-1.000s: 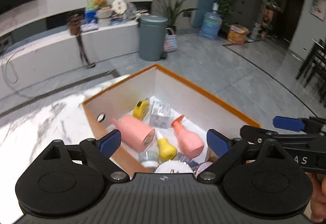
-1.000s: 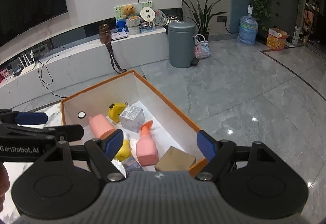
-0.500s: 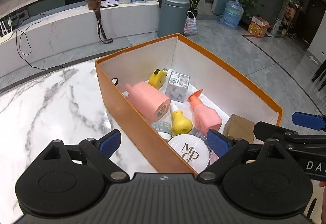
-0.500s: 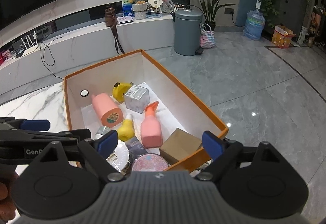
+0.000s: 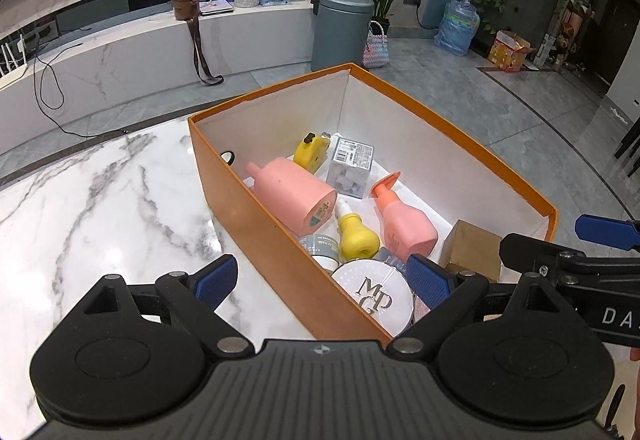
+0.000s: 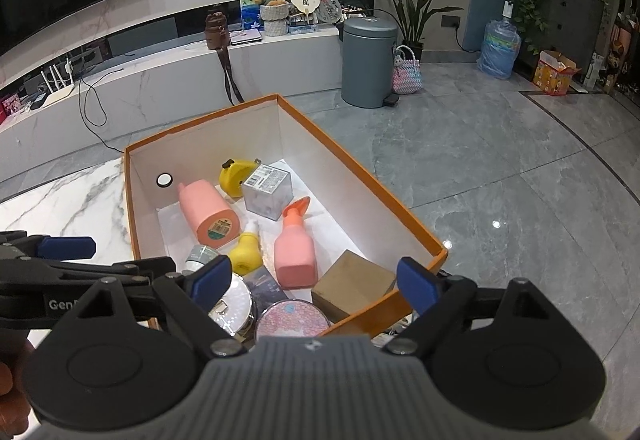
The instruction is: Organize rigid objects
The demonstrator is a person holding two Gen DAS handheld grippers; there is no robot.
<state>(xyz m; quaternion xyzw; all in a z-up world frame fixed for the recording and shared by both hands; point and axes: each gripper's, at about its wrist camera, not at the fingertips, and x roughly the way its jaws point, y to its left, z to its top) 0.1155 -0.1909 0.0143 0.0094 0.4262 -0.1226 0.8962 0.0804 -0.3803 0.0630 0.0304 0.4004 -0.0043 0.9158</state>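
An orange box (image 5: 440, 115) (image 6: 360, 167) stands on the marble table and holds several items. A large pink bottle (image 5: 292, 195), a pink spray bottle (image 5: 404, 220), a yellow bottle (image 5: 356, 236), a yellow tape measure (image 5: 312, 151), a clear labelled cube (image 5: 352, 167), a brown carton (image 6: 354, 286), a white round compact (image 5: 374, 300) and a pink round case (image 6: 292, 320) lie inside. My left gripper (image 5: 320, 280) hangs open over the box's near left wall. My right gripper (image 6: 313, 283) is open above the near end, with nothing held.
The marble table (image 5: 100, 207) stretches left of the box. Beyond it lie a grey tiled floor, a low white ledge (image 6: 180, 79) with clutter, a grey bin (image 6: 368, 59), a plant and a water jug. The box's right side sits near the table edge.
Both cameras now look at the box from a little farther back, so more of its inside shows. The right jaws have spread slightly wider. Nothing in the box has moved.
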